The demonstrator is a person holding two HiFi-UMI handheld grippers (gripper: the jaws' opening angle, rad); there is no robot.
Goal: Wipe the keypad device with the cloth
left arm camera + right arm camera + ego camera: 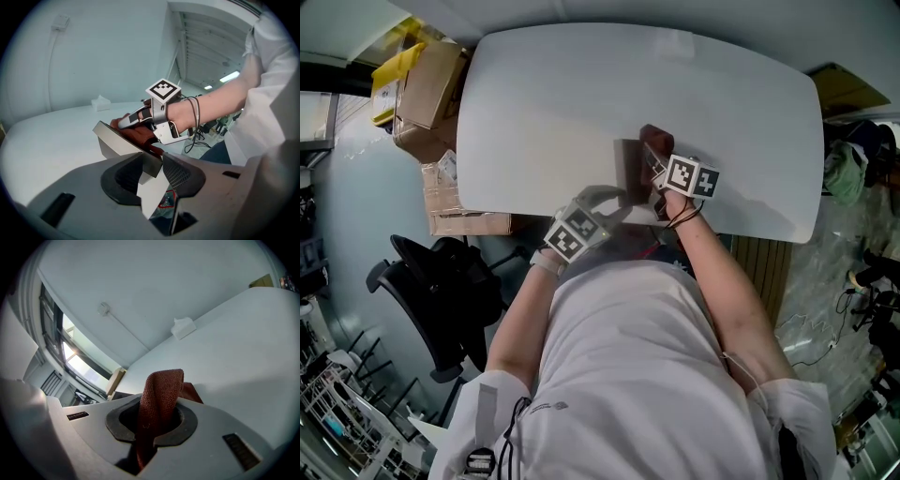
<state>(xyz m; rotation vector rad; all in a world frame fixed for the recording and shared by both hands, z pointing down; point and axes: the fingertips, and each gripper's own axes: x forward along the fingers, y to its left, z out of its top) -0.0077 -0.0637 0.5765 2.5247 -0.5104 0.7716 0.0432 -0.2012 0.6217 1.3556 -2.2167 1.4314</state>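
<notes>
One flat grey keypad device (630,171) (123,140) sits over the near part of the white table (562,103), close to the person's body. It is tilted so that its broad face slopes upward. Whether its lower edge rests on the tabletop I cannot tell.

The left gripper (617,200) (157,172) has its jaws pressed together on the device's near corner, with the thin grey edge clamped between the two dark pads.

A rust-red cloth (655,141) (140,134) (158,399) lies bunched against the device's upper face. The right gripper (656,159) (126,121) (157,420) pinches a thick fold of it, with the jaws tight on the fabric. The fold stands up between the pads in the right gripper view. Seen from the left gripper, the right gripper comes in from the right and lies low across the device, its marker cube uppermost and the cloth pressed beneath it.

Both forearms reach forward from a white short-sleeved shirt (628,375). The left arm (520,323) is bent and angles inward toward the device. The right arm (727,291) runs straighter along the body's right side. Its wrist is near the table edge, and a dark cord (194,117) is looped round it.

Farther out, a small white box (100,102) (183,327) sits at the far end of the table. Cardboard boxes (431,94) are stacked off the table's left side, and a black office chair (441,281) stands on the floor near the person's left elbow.
</notes>
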